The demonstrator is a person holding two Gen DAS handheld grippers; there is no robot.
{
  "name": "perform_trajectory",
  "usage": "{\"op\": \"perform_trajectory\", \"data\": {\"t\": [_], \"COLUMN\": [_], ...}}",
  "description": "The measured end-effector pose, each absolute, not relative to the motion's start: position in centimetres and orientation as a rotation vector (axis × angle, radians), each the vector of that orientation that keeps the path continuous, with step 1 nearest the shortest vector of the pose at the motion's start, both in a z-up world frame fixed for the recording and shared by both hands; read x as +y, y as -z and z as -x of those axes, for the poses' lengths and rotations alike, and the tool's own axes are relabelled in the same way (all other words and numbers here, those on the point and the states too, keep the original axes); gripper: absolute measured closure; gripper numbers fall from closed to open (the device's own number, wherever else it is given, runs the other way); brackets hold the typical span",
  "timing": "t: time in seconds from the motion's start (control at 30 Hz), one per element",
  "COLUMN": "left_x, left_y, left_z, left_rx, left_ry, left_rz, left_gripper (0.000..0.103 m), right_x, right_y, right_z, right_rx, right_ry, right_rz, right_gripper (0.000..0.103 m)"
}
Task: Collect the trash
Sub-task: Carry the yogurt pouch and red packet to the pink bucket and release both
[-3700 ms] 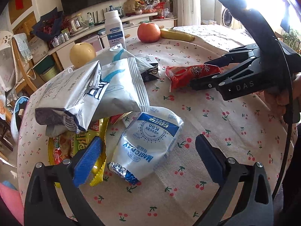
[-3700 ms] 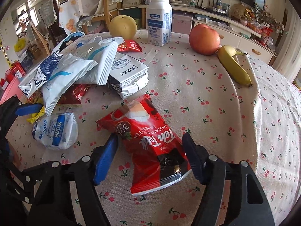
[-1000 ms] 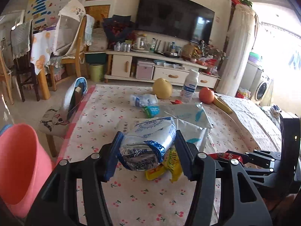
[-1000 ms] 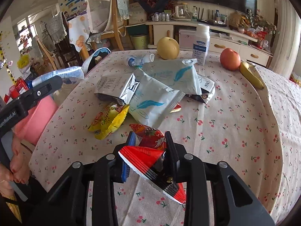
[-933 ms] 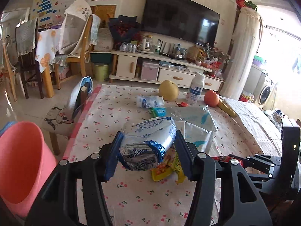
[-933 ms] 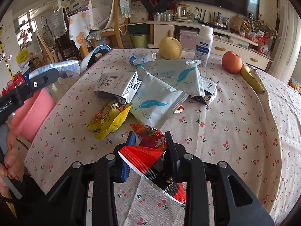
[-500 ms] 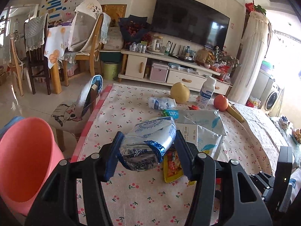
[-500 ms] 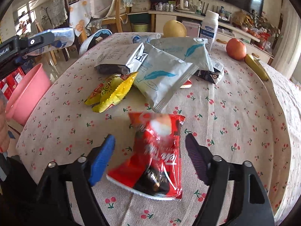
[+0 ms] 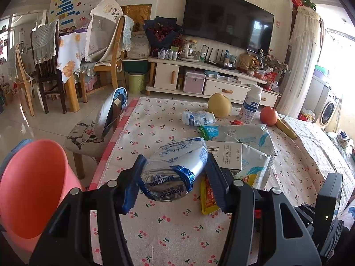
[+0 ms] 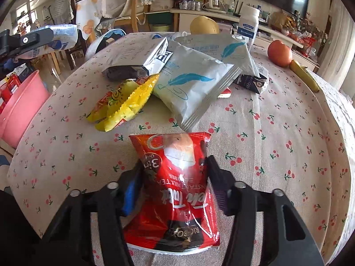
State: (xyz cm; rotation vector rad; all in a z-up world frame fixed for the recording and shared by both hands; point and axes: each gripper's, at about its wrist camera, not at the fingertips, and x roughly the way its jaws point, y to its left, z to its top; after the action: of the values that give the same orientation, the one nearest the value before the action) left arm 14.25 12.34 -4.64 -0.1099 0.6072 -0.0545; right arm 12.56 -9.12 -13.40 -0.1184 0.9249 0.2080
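Observation:
My left gripper (image 9: 175,177) is shut on a crumpled white and blue wrapper (image 9: 177,161), held in the air above the table's near left corner. A pink bin (image 9: 28,188) stands on the floor to its left. In the right wrist view a red instant milk tea packet (image 10: 177,155) lies flat on the cherry-print tablecloth (image 10: 277,144). My right gripper (image 10: 173,184) is down over it. Its jaws are closing, with the packet between them and its sides pinched in at the pads. The left gripper (image 10: 26,40) shows at the far left there.
A yellow snack wrapper (image 10: 124,104), white feather-print bags (image 10: 195,84) and a silver pouch (image 10: 142,57) are heaped mid-table. Behind stand a pear (image 10: 204,25), a white bottle (image 10: 247,26), a red fruit (image 10: 279,53) and a banana (image 10: 304,77). A chair (image 9: 95,130) is at the table's left edge.
The right gripper let the red packet fall flat onto the table, opened wide, sank and is closing round it again. The left gripper kept its hold on the white wrapper.

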Motion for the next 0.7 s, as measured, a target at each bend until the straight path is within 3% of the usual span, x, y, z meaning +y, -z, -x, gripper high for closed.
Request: {"op": "perform_trajectory", "data": {"t": [0.13,0.43,0.7], "left_x": [12.8,16.1,23.8], "left_y": [4.6,3.9,3.1], "left_z": [-14.2,-13.6,-12.4], "left_rx": [0.607,0.572,0.519], "left_ry": [0.036,-0.073,-0.337], "left_rz": [0.118,0.191,0.345], "left_gripper": [0.046,0.046,0.046], "right_x": [-9.2,-6.3,2.9], "right_y": [13.1,7.7,2.7], "right_z": [-12.4,-12.4,-14.5], "right_rx": [0.916,0.817,0.755], "right_ry": [-0.214,-0.341,-0.59], "right_rz": [0.109,0.038,-0.021], "right_gripper": [0.06,0.06,0.06]}}
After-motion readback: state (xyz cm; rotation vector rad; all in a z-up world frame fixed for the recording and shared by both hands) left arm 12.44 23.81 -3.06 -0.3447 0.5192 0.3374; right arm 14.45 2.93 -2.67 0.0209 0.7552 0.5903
